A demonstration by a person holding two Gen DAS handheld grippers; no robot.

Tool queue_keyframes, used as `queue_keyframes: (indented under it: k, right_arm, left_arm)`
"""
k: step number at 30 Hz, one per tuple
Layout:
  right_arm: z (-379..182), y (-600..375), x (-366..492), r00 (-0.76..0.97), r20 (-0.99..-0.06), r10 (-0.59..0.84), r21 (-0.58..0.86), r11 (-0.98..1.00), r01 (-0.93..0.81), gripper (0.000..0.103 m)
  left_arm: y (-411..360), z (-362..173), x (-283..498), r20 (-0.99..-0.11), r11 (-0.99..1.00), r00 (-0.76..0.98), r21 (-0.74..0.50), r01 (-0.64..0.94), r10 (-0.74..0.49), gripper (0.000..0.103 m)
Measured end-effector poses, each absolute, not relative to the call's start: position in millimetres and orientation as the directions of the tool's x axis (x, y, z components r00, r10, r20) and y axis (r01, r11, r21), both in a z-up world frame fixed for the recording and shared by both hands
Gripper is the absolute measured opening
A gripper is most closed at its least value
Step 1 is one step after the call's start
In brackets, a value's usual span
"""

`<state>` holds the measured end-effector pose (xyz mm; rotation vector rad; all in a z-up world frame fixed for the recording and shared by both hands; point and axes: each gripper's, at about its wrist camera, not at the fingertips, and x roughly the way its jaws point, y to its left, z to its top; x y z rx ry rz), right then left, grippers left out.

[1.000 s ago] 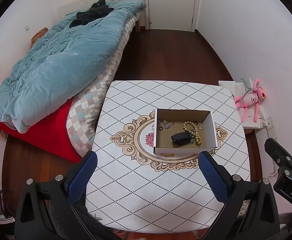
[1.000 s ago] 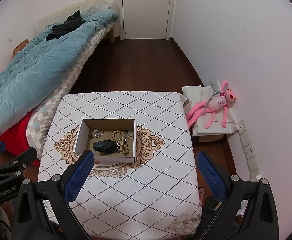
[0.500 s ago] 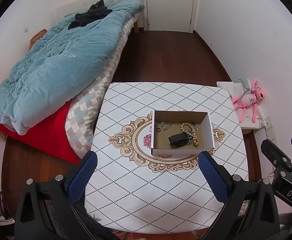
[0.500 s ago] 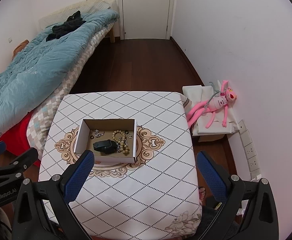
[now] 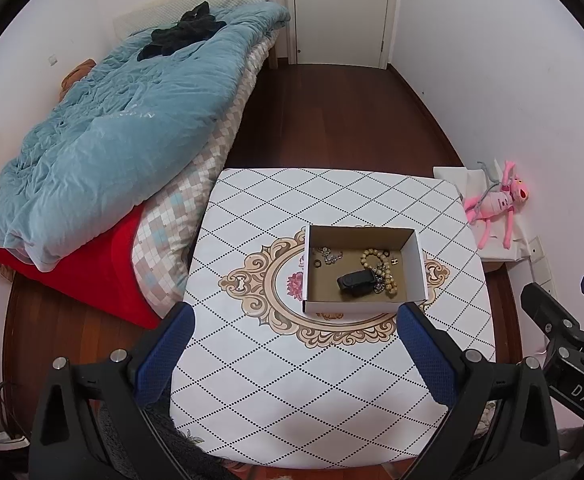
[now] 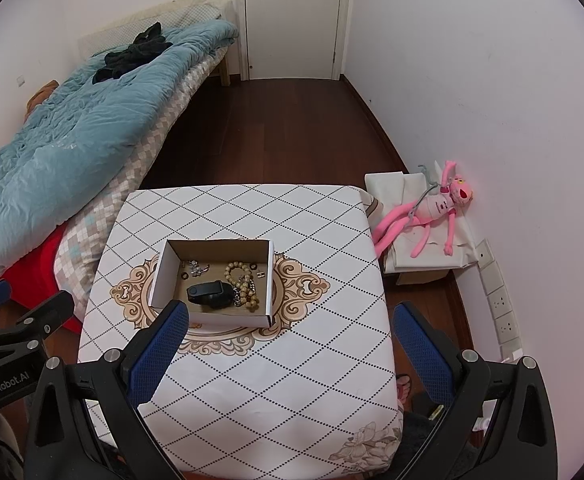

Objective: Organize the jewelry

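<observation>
One open box (image 5: 362, 270) sits mid-worktop (image 5: 292, 380), ahead of both claws, keeping the jewelry corralled for sorting. Inside: one bead bracelet (image 5: 378, 266), one black case (image 5: 355, 281) lying against it, one small chain (image 5: 329, 256), and a dark ring (image 5: 317, 264); smaller bits are hard to count. The left claw (image 5: 292, 356) and right claw (image 6: 288, 352) both hover spread apart and empty, short of the box.
</observation>
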<state>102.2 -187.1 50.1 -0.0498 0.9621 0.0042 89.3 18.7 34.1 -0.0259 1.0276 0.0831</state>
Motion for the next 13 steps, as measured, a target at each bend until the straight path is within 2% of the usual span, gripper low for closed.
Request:
queue_keyframes:
  k: [13]
  right_arm:
    - [50.9, -188.5, 100.8, 0.571, -0.821, -0.020, -0.043, 0.999, -0.028, 0.103]
  left_arm:
    - [17.4, 37.6, 86.7, -0.851, 0.997, 0.523, 0.015, -0.075, 0.052, 0.103]
